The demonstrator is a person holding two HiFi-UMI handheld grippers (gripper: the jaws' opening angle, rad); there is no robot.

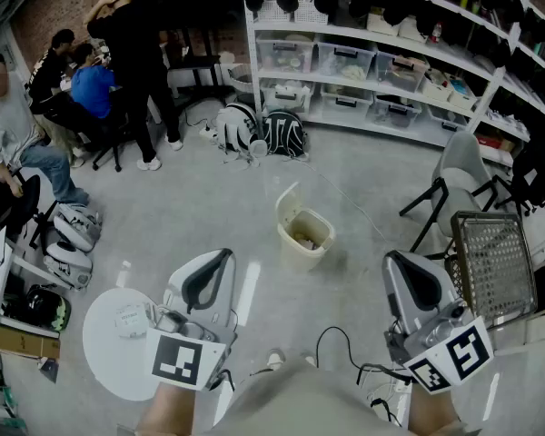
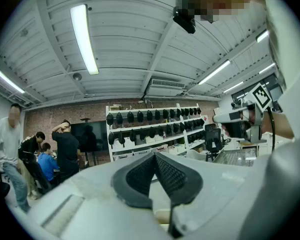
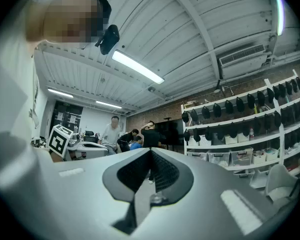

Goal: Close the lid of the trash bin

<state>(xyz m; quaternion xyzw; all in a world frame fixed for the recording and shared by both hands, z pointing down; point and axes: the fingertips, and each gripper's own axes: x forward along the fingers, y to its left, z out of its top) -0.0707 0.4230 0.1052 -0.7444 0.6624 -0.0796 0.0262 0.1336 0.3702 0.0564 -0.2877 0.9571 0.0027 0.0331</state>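
Observation:
The cream trash bin [image 1: 304, 232] stands on the grey floor in the middle of the head view. Its flip lid [image 1: 287, 198] is up, standing upright at the bin's far-left rim, and the inside shows some rubbish. My left gripper [image 1: 224, 256] is held low at the bottom left, short of the bin and to its left. My right gripper [image 1: 392, 258] is at the bottom right, likewise apart from the bin. Both point upward and forward. In the left gripper view [image 2: 154, 156] and the right gripper view [image 3: 150, 152] the jaws meet at their tips with nothing between them.
White shelving [image 1: 381, 71] with storage boxes runs along the back, with backpacks [image 1: 259, 133] on the floor before it. A grey chair [image 1: 459, 175] and a wire mesh basket [image 1: 492, 263] stand at right. A round white table [image 1: 118, 339] is at left. Several people [image 1: 118, 53] are at the far left.

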